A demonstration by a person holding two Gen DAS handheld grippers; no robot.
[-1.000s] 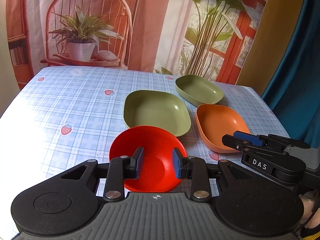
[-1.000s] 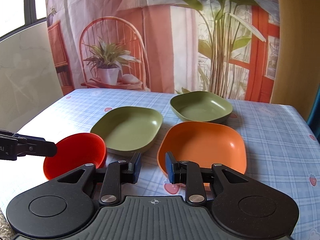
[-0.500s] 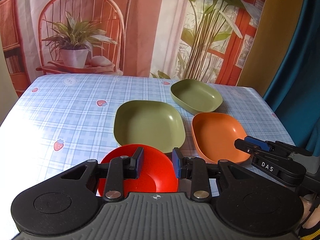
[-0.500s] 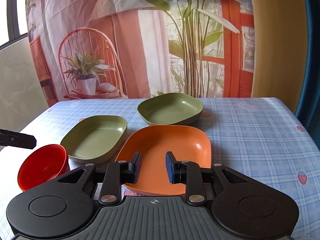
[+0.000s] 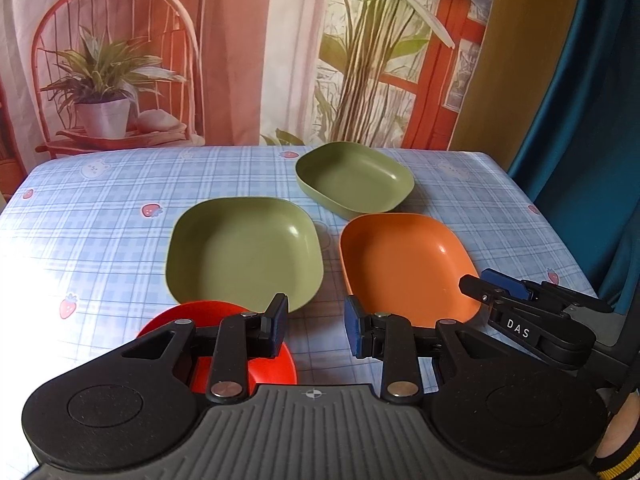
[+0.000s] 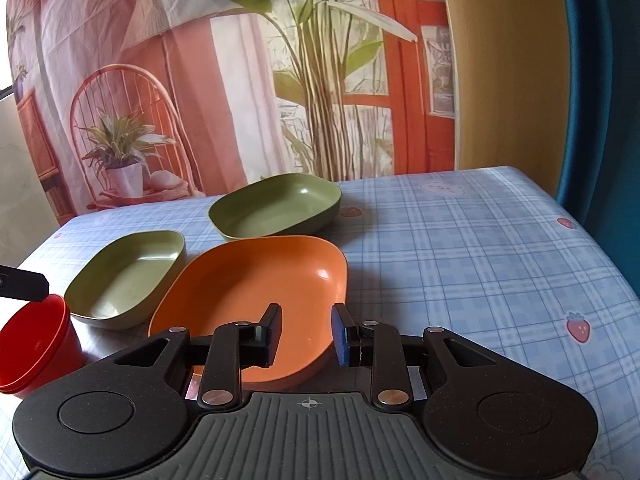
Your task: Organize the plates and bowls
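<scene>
An orange plate (image 5: 404, 264) (image 6: 256, 284) lies near the table's front, with a green plate (image 5: 244, 252) (image 6: 128, 276) to its left and a deeper green dish (image 5: 354, 178) (image 6: 276, 206) behind. A red bowl (image 5: 208, 320) (image 6: 34, 344) stands at the front left. My left gripper (image 5: 314, 330) is open and empty, above the table just right of the red bowl. My right gripper (image 6: 306, 334) is open and empty over the orange plate's near edge; it also shows in the left wrist view (image 5: 496, 292).
The table has a blue checked cloth (image 6: 480, 248) with strawberry prints. A printed backdrop hangs behind it. A blue curtain (image 5: 592, 120) hangs at the right. The table's right edge (image 6: 592, 240) is near.
Both grippers have pulled back and turned left to right. The red bowl has slid toward the lower left of both views. The orange plate now sits under the right gripper. Both stay open.
</scene>
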